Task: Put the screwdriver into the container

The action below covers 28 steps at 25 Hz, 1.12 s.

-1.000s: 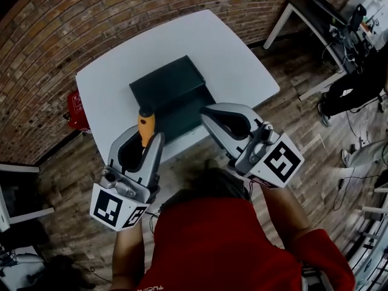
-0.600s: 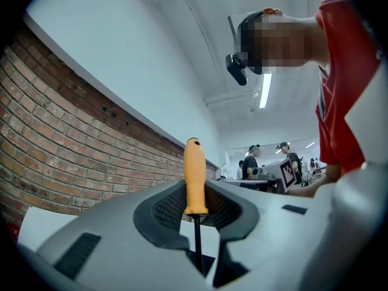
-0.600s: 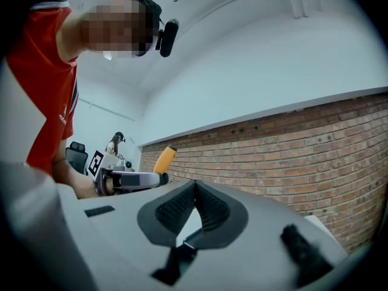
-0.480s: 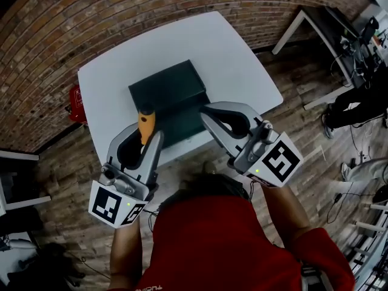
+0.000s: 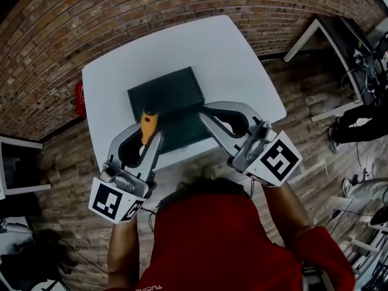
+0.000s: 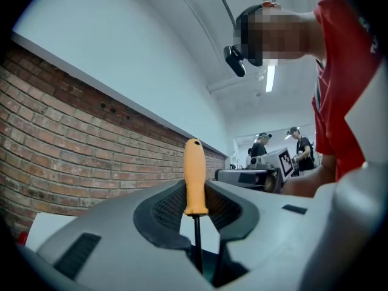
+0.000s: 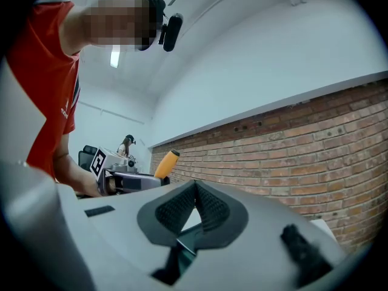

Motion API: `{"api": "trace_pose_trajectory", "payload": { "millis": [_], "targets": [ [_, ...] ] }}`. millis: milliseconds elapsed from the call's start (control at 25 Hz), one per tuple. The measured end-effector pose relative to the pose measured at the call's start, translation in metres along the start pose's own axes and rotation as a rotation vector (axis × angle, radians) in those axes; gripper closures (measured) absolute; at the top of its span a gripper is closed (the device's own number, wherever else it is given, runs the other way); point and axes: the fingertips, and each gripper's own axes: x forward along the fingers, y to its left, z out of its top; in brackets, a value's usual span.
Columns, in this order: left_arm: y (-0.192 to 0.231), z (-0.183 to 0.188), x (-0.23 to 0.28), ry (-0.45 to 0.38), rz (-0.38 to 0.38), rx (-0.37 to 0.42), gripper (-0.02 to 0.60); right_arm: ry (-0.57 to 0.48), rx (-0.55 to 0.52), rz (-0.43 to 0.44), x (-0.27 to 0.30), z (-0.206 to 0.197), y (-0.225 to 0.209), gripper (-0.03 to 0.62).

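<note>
White table (image 5: pixel 200 47) is carrying the dark green container (image 5: pixel 163 93) near its front edge, and I am holding both grippers over that box's near side. My right gripper (image 5: pixel 204 110) is riding with jaws pressed together on nothing. My left gripper (image 5: pixel 145 141) is clamping the screwdriver (image 5: pixel 148 121) by its thin shaft, orange handle sticking out past the tips.
</note>
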Motion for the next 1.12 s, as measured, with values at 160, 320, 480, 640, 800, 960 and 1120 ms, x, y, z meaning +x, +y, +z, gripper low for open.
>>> {"api": "trace_pose_trajectory", "payload": {
  "millis": [160,320,480,640,800,960,1120],
  "targets": [
    [0.003,-0.010,0.012,0.029,0.035,0.017,0.492,-0.004,0.024,0.023,-0.003,-0.002,-0.013,0.563],
    [0.001,-0.021,0.028,0.061,0.055,0.034,0.492,-0.001,0.030,0.053,-0.011,-0.007,-0.025,0.563],
    [-0.003,-0.030,0.040,0.091,0.052,0.042,0.492,0.002,0.043,0.071,-0.016,-0.012,-0.034,0.563],
    [-0.004,-0.039,0.046,0.120,0.031,0.043,0.492,0.006,0.048,0.071,-0.015,-0.017,-0.040,0.563],
    [-0.002,-0.047,0.053,0.156,-0.001,0.050,0.492,0.025,0.033,0.065,-0.013,-0.022,-0.045,0.563],
    [0.000,-0.056,0.059,0.197,-0.050,0.067,0.492,0.033,0.033,0.048,-0.009,-0.023,-0.048,0.563],
    [0.003,-0.070,0.064,0.242,-0.087,0.074,0.491,0.065,0.043,0.023,-0.009,-0.034,-0.053,0.563]
  ]
}}
